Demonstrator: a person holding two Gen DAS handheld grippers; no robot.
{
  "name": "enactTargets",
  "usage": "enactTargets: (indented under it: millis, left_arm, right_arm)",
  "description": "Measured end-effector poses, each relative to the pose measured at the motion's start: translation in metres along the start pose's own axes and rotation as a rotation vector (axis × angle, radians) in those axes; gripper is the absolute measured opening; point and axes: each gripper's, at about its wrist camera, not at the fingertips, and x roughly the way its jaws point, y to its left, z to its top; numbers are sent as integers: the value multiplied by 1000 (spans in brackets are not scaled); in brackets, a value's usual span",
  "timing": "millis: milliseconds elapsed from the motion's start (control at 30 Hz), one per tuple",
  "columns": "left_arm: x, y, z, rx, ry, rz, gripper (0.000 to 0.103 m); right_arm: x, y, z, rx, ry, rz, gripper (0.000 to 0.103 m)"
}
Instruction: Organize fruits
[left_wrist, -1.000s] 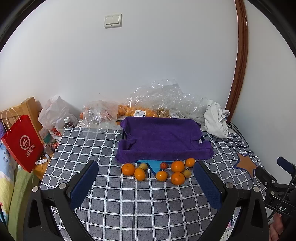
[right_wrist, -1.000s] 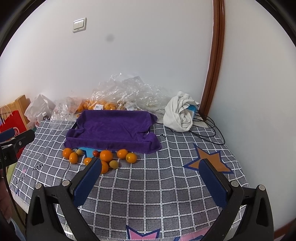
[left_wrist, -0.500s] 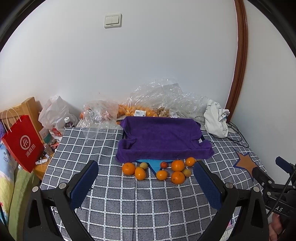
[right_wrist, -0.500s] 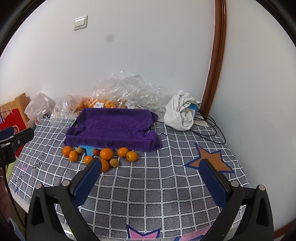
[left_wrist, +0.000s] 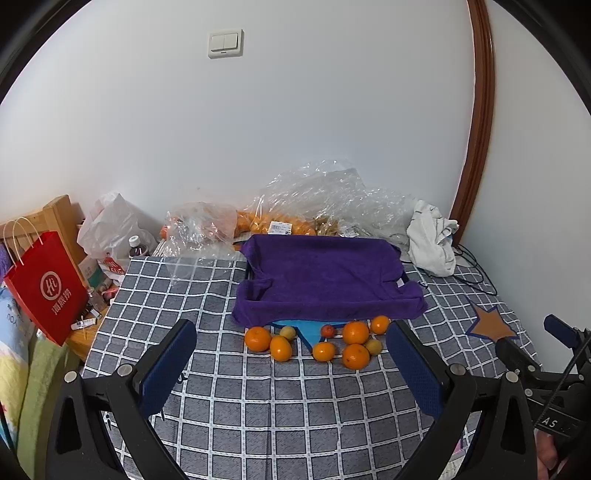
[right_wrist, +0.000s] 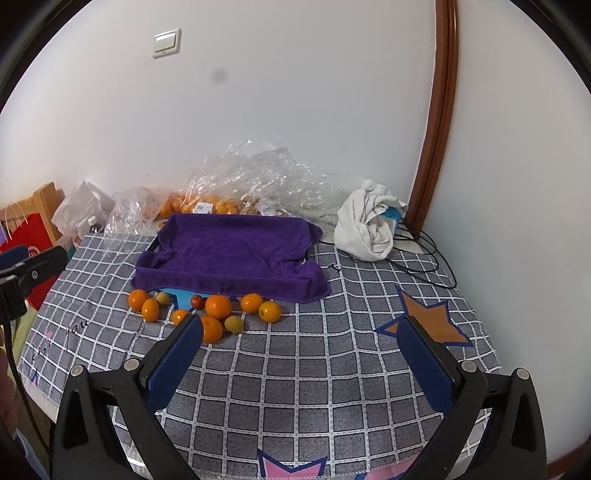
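Several oranges (left_wrist: 355, 332) (right_wrist: 218, 306), small yellow-green fruits (left_wrist: 373, 346) (right_wrist: 234, 324) and one small red fruit (left_wrist: 327, 330) (right_wrist: 198, 301) lie loose on the checked cloth. They sit just in front of a tray lined with a purple towel (left_wrist: 325, 277) (right_wrist: 229, 254), which holds no fruit. My left gripper (left_wrist: 291, 339) is open and empty, near the fruit. My right gripper (right_wrist: 301, 338) is open and empty, right of the fruit.
Clear plastic bags with more oranges (left_wrist: 273, 225) (right_wrist: 207, 203) lie behind the tray by the wall. A white cloth bundle (left_wrist: 430, 236) (right_wrist: 369, 221) and black cables (right_wrist: 424, 258) are at the back right. A red paper bag (left_wrist: 44, 284) stands off the left edge.
Both grippers have drifted slightly back and up, so the fruit and tray look a little farther away. Nothing on the cloth has moved.
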Motion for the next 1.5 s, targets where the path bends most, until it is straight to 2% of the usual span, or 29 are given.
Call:
enactTargets:
  millis: [200,433,700,800,900,967,1033,1167,1433,1500]
  left_arm:
    - [11,-1,-2,24,8,24,103]
    - [47,7,-10,45,49,14,103]
    - [100,39,-27,6,127,23,103]
    - [121,56,-36,-25,156,32,102]
    - [139,69,-44,-44,191,42,100]
    - [151,75,-50,-42,222,42,92]
    - [160,81,-53,-45,237,48,90]
    - [168,89,-61,-53,244,2,84]
    - [173,82,-65,-9,241,-67,84]
    - [174,82,-63,-18,239,-85,84]
  right_arm:
    - [12,0,-3,-9,4,-3,103]
    - [42,-8,-6,27,37,-30,103]
    - [99,-22,-21,72,50,64,103]
    - [126,-22,-27,81,98,73,102]
    - [154,-16,-33,66,153,81,90]
    - [166,-13,-35,80,164,90,83]
    - [178,-8,-35,81,173,107,80]
    - [205,8,-34,40,203,130,69]
    - [242,21,-33,16,238,155,62]
    - [247,20,-32,24,246,169,57]
